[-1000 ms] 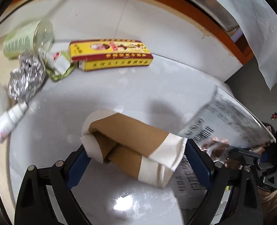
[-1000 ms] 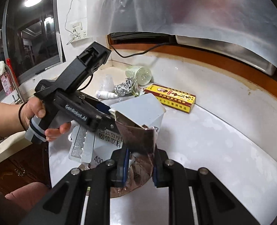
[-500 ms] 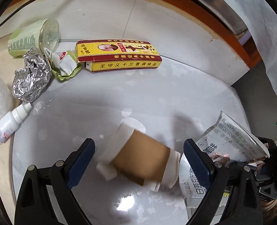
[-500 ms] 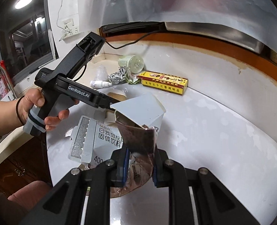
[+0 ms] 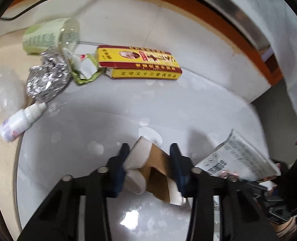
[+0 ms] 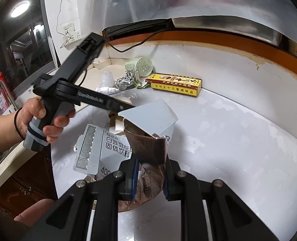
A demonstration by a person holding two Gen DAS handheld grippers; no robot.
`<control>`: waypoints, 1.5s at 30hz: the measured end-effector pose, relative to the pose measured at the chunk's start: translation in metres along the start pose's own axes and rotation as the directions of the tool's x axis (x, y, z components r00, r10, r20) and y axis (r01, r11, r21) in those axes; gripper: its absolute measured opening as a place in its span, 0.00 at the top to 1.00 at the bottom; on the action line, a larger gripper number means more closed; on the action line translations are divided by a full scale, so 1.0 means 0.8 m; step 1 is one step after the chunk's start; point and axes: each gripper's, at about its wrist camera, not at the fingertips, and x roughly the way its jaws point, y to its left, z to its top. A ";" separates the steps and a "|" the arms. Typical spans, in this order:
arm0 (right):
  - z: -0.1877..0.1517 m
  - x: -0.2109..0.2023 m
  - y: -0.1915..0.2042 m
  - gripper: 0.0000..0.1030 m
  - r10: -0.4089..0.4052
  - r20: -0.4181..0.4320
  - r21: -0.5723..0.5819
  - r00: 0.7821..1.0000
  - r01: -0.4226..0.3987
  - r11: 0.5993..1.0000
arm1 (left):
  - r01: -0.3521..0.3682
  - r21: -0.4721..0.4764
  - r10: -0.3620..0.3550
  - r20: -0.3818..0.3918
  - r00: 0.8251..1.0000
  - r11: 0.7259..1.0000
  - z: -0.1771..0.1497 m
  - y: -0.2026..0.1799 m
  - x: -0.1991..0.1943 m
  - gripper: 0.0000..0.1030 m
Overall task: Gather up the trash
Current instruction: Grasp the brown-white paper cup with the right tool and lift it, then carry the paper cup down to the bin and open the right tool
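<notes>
My left gripper (image 5: 148, 166) is shut on a crushed brown and white paper cup (image 5: 154, 172) on the white table, just left of the pouch. My right gripper (image 6: 150, 172) is shut on the rim of an open foil pouch (image 6: 148, 148) with a grey printed outside; the pouch also shows in the left wrist view (image 5: 238, 158). The left gripper shows in the right wrist view (image 6: 116, 108), held by a hand, its tips hidden behind the pouch's flap.
At the back lie a yellow and red box (image 5: 140, 64), a crumpled foil ball (image 5: 46, 80), a green plastic cup on its side (image 5: 50, 36), a small white bottle (image 5: 21, 120), a green wrapper (image 5: 84, 70) and clear plastic (image 5: 5, 92). The table edge (image 6: 54, 160) is at left.
My left gripper was holding the paper cup, opened and dropped it on the table, and has now shut on it again. The right gripper keeps holding the pouch.
</notes>
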 end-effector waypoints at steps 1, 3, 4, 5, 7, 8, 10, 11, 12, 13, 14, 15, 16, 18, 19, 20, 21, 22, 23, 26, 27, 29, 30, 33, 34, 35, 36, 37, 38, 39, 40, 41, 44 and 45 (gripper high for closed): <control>-0.001 0.000 0.001 0.82 0.002 0.000 0.007 1.000 -0.002 1.000 | 0.002 -0.005 -0.002 0.014 1.000 1.000 -0.003 0.002 -0.006 0.70; -0.003 -0.002 0.004 0.82 0.004 0.001 0.018 1.000 -0.004 1.000 | -0.002 -0.005 0.002 0.036 0.999 1.000 -0.010 0.002 -0.018 0.73; -0.005 -0.003 0.007 0.82 0.004 0.002 0.018 1.000 -0.004 1.000 | -0.006 -0.001 0.006 0.047 0.999 1.000 -0.015 0.001 -0.025 0.73; -0.006 -0.005 0.011 0.82 0.006 0.002 0.017 1.000 -0.006 1.000 | -0.009 0.003 0.009 0.053 0.999 1.000 -0.019 0.000 -0.031 0.74; -0.007 -0.007 0.020 0.82 0.012 0.003 0.012 1.000 -0.012 1.000 | -0.019 0.013 0.018 0.073 0.997 1.000 -0.030 -0.004 -0.046 0.74; -0.008 -0.010 0.027 0.82 0.014 0.006 0.008 1.000 -0.014 1.000 | -0.022 0.017 0.021 0.084 0.996 1.000 -0.035 -0.007 -0.053 0.75; -0.008 -0.015 0.040 0.82 0.023 0.013 0.003 1.000 -0.023 1.000 | -0.037 0.038 0.032 0.121 0.992 0.999 -0.048 -0.012 -0.077 0.75; -0.008 -0.019 0.046 0.82 0.027 0.019 -0.001 0.999 -0.027 1.000 | -0.042 0.047 0.035 0.137 0.990 0.998 -0.054 -0.013 -0.088 0.75; -0.009 -0.024 0.055 0.82 0.033 0.027 -0.007 0.999 -0.033 0.999 | -0.048 0.059 0.038 0.163 0.986 0.997 -0.065 -0.015 -0.107 0.75; -0.010 -0.030 0.063 0.82 0.039 0.035 -0.013 0.999 -0.039 0.999 | -0.052 0.066 0.040 0.178 0.983 0.996 -0.072 -0.015 -0.119 0.75; -0.011 -0.037 0.075 0.82 0.048 0.046 -0.023 0.998 -0.047 0.999 | -0.060 0.075 0.044 0.198 0.979 0.995 -0.083 -0.016 -0.137 0.75; -0.012 -0.041 0.083 0.82 0.053 0.051 -0.030 0.997 -0.051 0.998 | -0.067 0.082 0.048 0.213 0.976 0.994 -0.093 -0.016 -0.153 0.75; -0.014 -0.045 0.093 0.82 0.059 0.055 -0.040 0.997 -0.057 0.998 | -0.074 0.087 0.053 0.226 0.973 0.993 -0.103 -0.016 -0.166 0.75; -0.019 -0.055 0.118 0.82 0.081 0.063 -0.062 0.995 -0.077 0.995 | -0.093 0.097 0.066 0.252 0.966 0.991 -0.125 -0.016 -0.192 0.75; -0.022 -0.057 0.127 0.82 0.089 0.064 -0.069 0.994 -0.084 0.994 | -0.111 0.105 0.080 0.266 0.961 0.988 -0.141 -0.017 -0.207 0.75; -0.027 -0.060 0.140 0.82 0.096 0.066 -0.082 0.993 -0.090 0.993 | -0.130 0.113 0.094 0.278 0.956 0.985 -0.156 -0.017 -0.220 0.75; -0.032 -0.063 0.154 0.82 0.102 0.066 -0.101 0.993 -0.095 0.990 | -0.145 0.118 0.106 0.286 0.952 0.982 -0.170 -0.017 -0.227 0.75; -0.037 -0.064 0.168 0.82 0.107 0.062 -0.118 0.992 -0.099 0.988 | -0.158 0.120 0.117 0.290 0.950 0.980 -0.182 -0.016 -0.233 0.75; -0.043 -0.065 0.178 0.82 0.110 0.057 -0.132 0.992 -0.101 0.986 | -0.171 0.118 0.130 0.292 0.948 0.978 -0.197 -0.014 -0.239 0.75; -0.066 -0.064 0.214 0.82 0.114 0.030 -0.181 0.993 -0.107 0.978 | -0.192 0.101 0.158 0.280 0.947 0.976 -0.236 -0.004 -0.247 0.75; -0.074 -0.063 0.225 0.82 0.114 0.021 -0.198 0.993 -0.107 0.974 | -0.198 0.088 0.168 0.268 0.949 0.976 -0.251 0.001 -0.246 0.76; -0.093 -0.057 0.244 0.82 0.113 -0.006 -0.222 0.994 -0.112 0.969 | -0.212 0.067 0.190 0.248 0.950 0.975 -0.280 0.010 -0.243 0.76; -0.103 -0.053 0.252 0.82 0.116 -0.021 -0.226 0.993 -0.118 0.967 | -0.225 0.058 0.205 0.240 0.949 0.973 -0.290 0.015 -0.237 0.76; -0.130 -0.036 0.266 0.82 0.119 -0.070 -0.224 0.990 -0.132 0.966 | -0.244 0.029 0.233 0.215 0.948 0.969 -0.315 0.028 -0.219 0.78; -0.139 -0.027 0.269 0.82 0.124 -0.092 -0.219 0.988 -0.142 0.965 | -0.259 0.019 0.250 0.205 0.946 0.966 -0.323 0.035 -0.210 0.78; -0.148 -0.021 0.272 0.82 0.129 -0.109 -0.215 0.986 -0.150 0.965 | -0.274 0.007 0.268 0.196 0.943 0.962 -0.332 0.042 -0.200 0.79; -0.157 -0.011 0.275 0.82 0.129 -0.129 -0.215 0.983 -0.155 0.964 | -0.283 0.002 0.277 0.190 0.942 0.959 -0.338 0.046 -0.194 0.80; -0.165 -0.001 0.276 0.82 0.128 -0.149 -0.216 0.981 -0.158 0.964 | -0.289 -0.006 0.285 0.176 0.942 0.957 -0.343 0.052 -0.181 0.82; -0.175 0.010 0.277 0.82 0.130 -0.172 -0.211 0.977 -0.165 0.963 | -0.287 -0.013 0.286 0.159 0.945 0.958 -0.347 0.057 -0.170 0.88; -0.184 0.022 0.277 0.82 0.131 -0.196 -0.206 0.972 -0.172 0.963 | -0.285 -0.024 0.285 0.133 0.949 0.958 -0.354 0.066 -0.153 0.88; -0.194 0.036 0.277 0.82 0.129 -0.220 -0.205 0.967 -0.175 0.963 | -0.291 -0.026 0.292 0.121 0.949 0.956 -0.360 0.071 -0.141 0.88; -0.202 0.047 0.278 0.82 0.127 -0.240 -0.204 0.962 -0.178 0.963 | -0.302 -0.024 0.303 0.110 0.947 0.953 -0.367 0.077 -0.126 0.88; -0.232 0.085 0.276 0.82 0.102 -0.295 -0.203 0.950 -0.167 0.965 | -0.282 -0.043 0.285 0.068 0.956 0.958 -0.385 0.099 -0.078 0.88; -0.243 0.101 0.273 0.82 0.099 -0.313 -0.191 0.944 -0.165 0.968 | -0.276 -0.053 0.278 0.052 0.959 0.960 -0.389 0.107 -0.060 0.88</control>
